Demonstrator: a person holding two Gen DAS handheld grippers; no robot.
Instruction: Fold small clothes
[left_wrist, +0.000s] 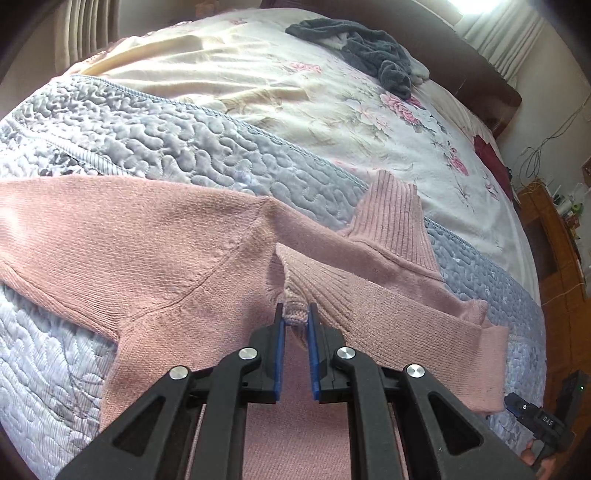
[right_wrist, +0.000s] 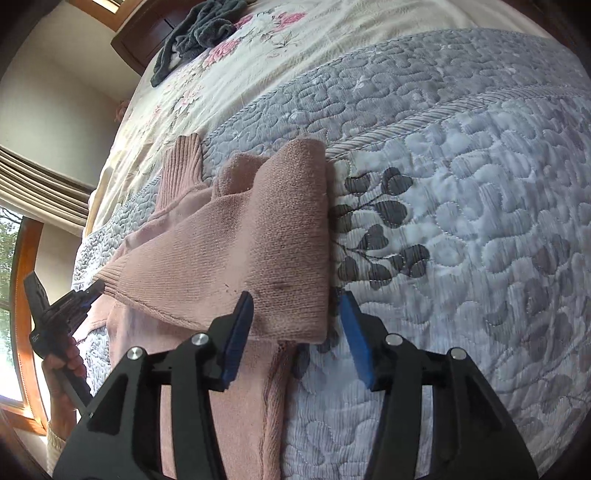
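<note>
**A:** Where does the folding stand?

**B:** Partway, I'd judge. The pink sweater (left_wrist: 177, 236) lies on the near part of the bed, on the grey quilt (left_wrist: 155, 129), collar (left_wrist: 391, 218) pointing to the far side. One sleeve (right_wrist: 258, 240) is already laid across the body. The other sleeve (left_wrist: 44, 221) is spread out flat to the left in the left wrist view.

**A:** And the claws?

**B:** The left gripper (left_wrist: 295, 317) is pinching the cuff (left_wrist: 295, 308) of the folded-over sleeve, its blue pads close together on the knit. The right gripper (right_wrist: 295, 325) is spread wide, holding nothing, hovering over the near right edge of the sweater where the folded sleeve meets the quilt.

**A:** So the next move?

**B:** Probably laying that cuff down flat and letting go, then bringing the outstretched sleeve in. That calls for a gentle release so the knit doesn't drag back with the pads.

**A:** Anything you can't make out?

**B:** The hem is hidden under both grippers, so I can't tell how the lower part lies. The far left end of the spread sleeve runs out of the frame. Whether the right gripper touches the fabric or hangs above it is unclear. A dark grey garment (left_wrist: 362, 48) lies bunched on the far side of the floral sheet (left_wrist: 280, 99), too crumpled to identify. A hand (right_wrist: 64, 363) shows on the left gripper's handle.
</note>
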